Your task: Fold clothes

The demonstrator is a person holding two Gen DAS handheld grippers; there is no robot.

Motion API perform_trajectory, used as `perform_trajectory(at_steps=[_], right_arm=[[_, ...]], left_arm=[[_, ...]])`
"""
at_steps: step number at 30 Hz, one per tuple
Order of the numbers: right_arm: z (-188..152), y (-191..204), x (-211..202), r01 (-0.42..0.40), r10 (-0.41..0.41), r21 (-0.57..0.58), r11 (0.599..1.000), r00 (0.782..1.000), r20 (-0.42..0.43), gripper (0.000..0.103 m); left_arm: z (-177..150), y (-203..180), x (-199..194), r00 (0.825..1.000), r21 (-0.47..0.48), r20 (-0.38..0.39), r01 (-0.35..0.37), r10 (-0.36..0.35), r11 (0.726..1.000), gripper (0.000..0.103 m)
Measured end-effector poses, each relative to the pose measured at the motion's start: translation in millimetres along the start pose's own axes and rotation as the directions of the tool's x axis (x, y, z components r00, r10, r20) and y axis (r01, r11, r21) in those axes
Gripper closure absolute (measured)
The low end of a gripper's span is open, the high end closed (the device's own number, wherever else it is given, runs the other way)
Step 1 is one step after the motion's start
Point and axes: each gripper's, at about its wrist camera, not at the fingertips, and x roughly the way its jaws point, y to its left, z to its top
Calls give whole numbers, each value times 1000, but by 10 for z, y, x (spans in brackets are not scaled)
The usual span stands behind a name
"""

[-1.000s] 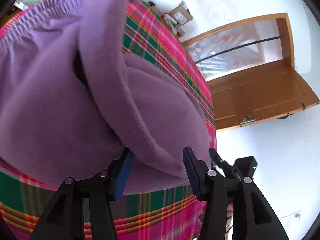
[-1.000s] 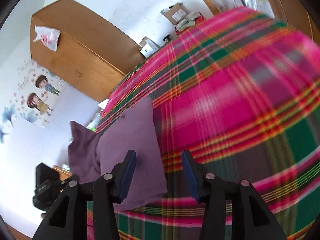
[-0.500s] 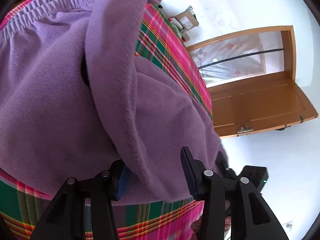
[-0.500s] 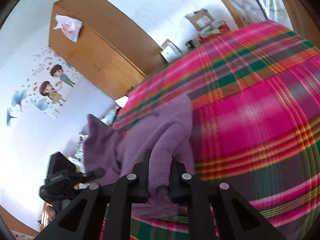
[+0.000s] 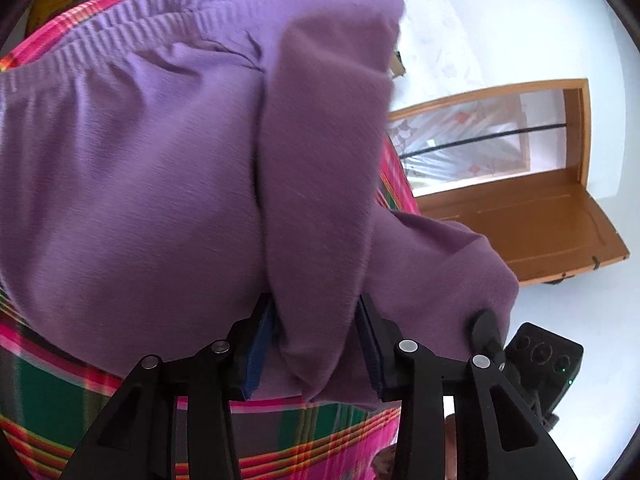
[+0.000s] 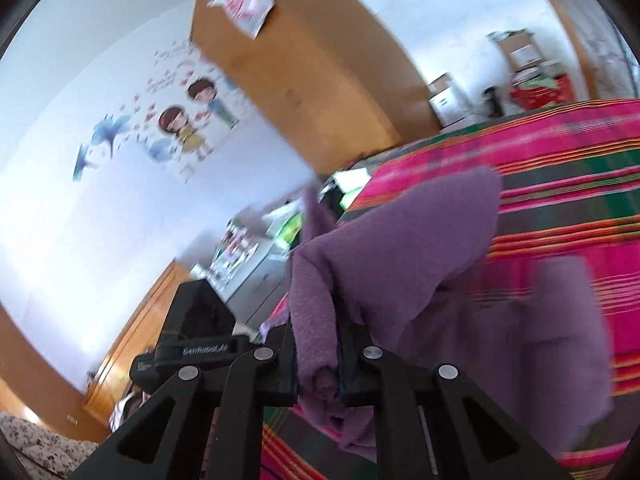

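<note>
Your right gripper (image 6: 318, 364) holds a fold of the purple fleece trousers (image 5: 132, 184) lying on the plaid bed cover (image 6: 568, 176). Your left gripper (image 5: 316, 344) jaws are closing around another fold.

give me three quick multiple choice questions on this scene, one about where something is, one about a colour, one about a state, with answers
1. Where does the purple garment lie?
A. on the plaid bedspread
B. on a bare wooden floor
C. inside a cardboard box

2. What colour is the garment?
A. yellow
B. purple
C. white

3. How does the right gripper stand?
A. wide open with nothing in it
B. shut on a fold of the garment
C. shut on a plastic bag

Answers:
1. A, pink and green plaid shows under and around the fabric in both views.
2. B, the fleece with its gathered waistband is purple all over.
3. B, in the right wrist view purple cloth is pinched between the jaws and lifted clear of the bedspread.
</note>
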Motion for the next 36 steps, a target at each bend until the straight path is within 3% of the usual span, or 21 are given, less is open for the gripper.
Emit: perform_trajectory(at_steps=[9,13,17,20,24,30,36], right_arm=[[-153,12,414,-7,8,12,1000,994,-111,90],[-166,68,288,31,-37,-47,998,992,-118,86],[-173,29,-4,80,-86,-69,994,993,-82,75],[-194,-103,-274,135,-137,-41,990,990,-43,71],[-189,-281,-440,125,-126,48,991,992,6,67],[-290,-211,-226,146,-146,-2,989,982,-119,67],[-451,-423,-438,207,-196,73,976,972,-127,62]], left_arm=[[13,211,-57,1000,-44,-11,-23,23,999,61],[15,214,-52,1000,-41,-17,-21,20,999,61],[11,203,-33,999,-35,-24,-25,24,999,61],[2,206,-24,999,-37,-26,-33,32,999,61],[-29,175,15,999,-34,-33,-43,42,998,61],[57,72,152,997,-27,-53,-54,52,998,61],[79,57,165,997,-23,-51,-63,61,998,61]])
